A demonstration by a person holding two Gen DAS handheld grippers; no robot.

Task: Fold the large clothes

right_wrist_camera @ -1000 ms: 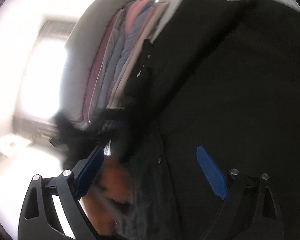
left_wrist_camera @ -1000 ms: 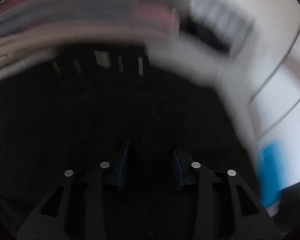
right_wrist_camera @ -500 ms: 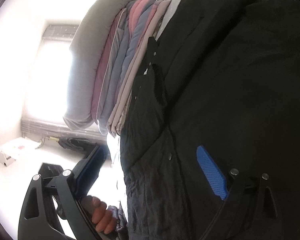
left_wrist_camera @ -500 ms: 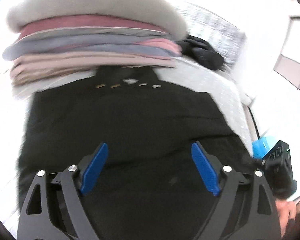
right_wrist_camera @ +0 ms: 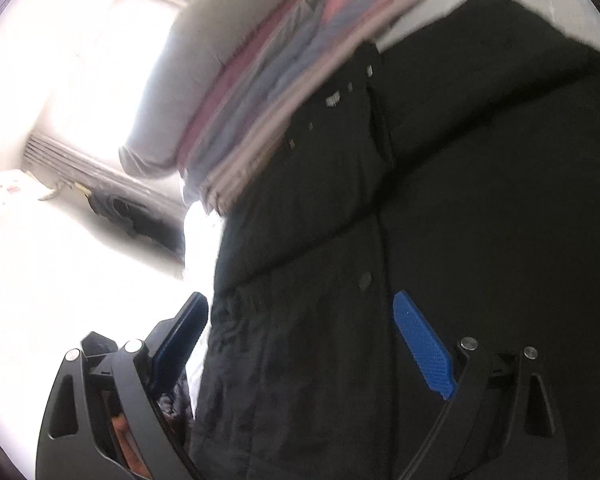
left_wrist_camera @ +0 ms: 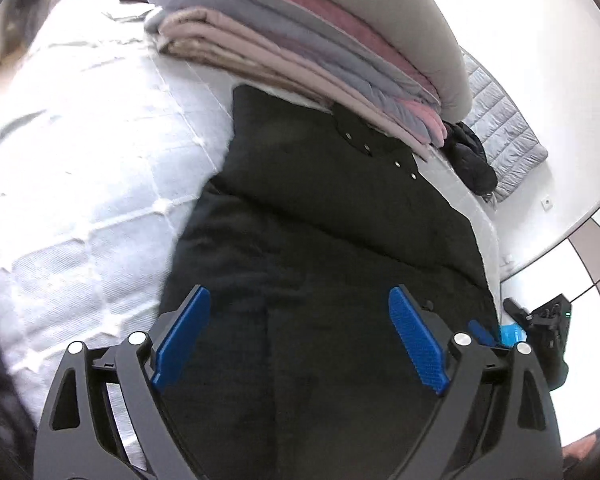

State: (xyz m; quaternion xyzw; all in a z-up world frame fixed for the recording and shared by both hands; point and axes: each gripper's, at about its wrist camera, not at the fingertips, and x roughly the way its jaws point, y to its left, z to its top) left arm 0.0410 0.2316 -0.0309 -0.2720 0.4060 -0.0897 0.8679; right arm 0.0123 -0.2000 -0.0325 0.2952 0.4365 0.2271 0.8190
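Motion-blurred folded stack (right_wrist_camera: 283,80)

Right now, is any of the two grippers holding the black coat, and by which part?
Nothing is held. The left gripper and right gripper both have open jaws above the black coat.

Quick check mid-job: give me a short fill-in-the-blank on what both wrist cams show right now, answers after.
1. The left gripper hangs over the black coat with its jaws ____.
2. The coat lies on a ____ quilted bedspread.
3. Beyond the coat's collar sits a stack of folded garments, topped by a ____ one.
4. The right gripper holds ____ between its blue pads.

Missing words: open; white; grey; nothing
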